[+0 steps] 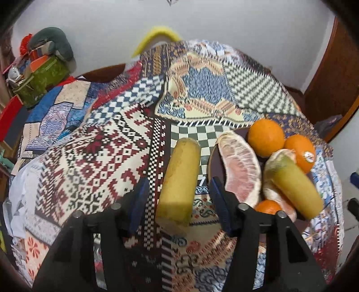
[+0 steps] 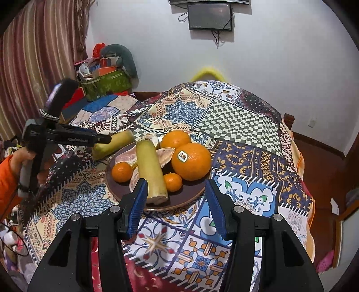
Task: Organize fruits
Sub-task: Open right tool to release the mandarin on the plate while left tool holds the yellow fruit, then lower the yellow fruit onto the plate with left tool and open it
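A brown plate (image 2: 190, 193) holds two large oranges (image 2: 191, 160), two small mandarins (image 2: 122, 171), peeled pomelo segments (image 2: 167, 155) and a yellow-green sugarcane piece (image 2: 150, 170). A second sugarcane piece (image 1: 179, 179) lies on the patterned cloth left of the plate (image 1: 212, 161); it also shows in the right wrist view (image 2: 116, 143). My left gripper (image 1: 178, 197) is open, its jaws on either side of this piece without touching it. My right gripper (image 2: 176, 197) is open and empty at the plate's near rim.
The table carries a patchwork cloth (image 1: 101, 157). A green box of clutter (image 2: 105, 83) stands at the back left. A yellow chair back (image 2: 207, 73) rises behind the table. A screen (image 2: 209, 15) hangs on the wall.
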The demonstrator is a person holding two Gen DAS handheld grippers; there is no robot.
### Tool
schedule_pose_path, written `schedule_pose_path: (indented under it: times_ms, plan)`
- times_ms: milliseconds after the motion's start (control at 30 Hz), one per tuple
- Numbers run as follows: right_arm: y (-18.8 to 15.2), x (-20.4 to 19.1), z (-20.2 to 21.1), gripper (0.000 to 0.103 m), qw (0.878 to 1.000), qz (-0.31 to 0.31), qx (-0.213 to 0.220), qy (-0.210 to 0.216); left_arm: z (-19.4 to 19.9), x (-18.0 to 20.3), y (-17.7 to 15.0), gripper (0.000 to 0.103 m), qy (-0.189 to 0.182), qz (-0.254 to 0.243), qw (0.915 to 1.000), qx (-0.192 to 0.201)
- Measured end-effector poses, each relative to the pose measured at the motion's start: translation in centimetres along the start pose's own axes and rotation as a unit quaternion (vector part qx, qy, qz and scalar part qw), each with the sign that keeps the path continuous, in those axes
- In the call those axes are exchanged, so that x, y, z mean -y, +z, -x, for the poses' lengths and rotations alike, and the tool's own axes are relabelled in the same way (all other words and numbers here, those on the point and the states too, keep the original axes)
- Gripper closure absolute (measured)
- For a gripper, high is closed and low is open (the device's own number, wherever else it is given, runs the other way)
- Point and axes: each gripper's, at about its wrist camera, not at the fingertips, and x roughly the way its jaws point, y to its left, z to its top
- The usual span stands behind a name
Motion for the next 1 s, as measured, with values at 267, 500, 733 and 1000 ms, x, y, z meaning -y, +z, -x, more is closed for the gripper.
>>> schedule_pose_path:
  times_ms: [267,500,733,1000]
  plan:
    - [-0.5,1.1,-1.7,0.053,1.000,-0.010,-0.014,-0.008,-3.3,0.0,0.5,0.061,-0.002,-0.001,0.9998,-0.018]
    - [-0.7,1.8,-1.7,0.053,1.000,-0.023,-0.015,-0.009,-3.6,0.8,0.6,0.063,0.013,-0.025,0.9996,-0.002]
    - [-0.8,1.9,-1.2,0.053,0.999,-0.028,-0.013,-0.012,-1.0,0.9,-0.4,0.064,-0.016,-0.021,0.9997,0.004]
    - [-0.3,1.5,0.0,0.053,1.000,-0.027,0.001,-0.011,3.7,3.0,-0.9,0.066,-0.044,-0.039,0.9975,0.040]
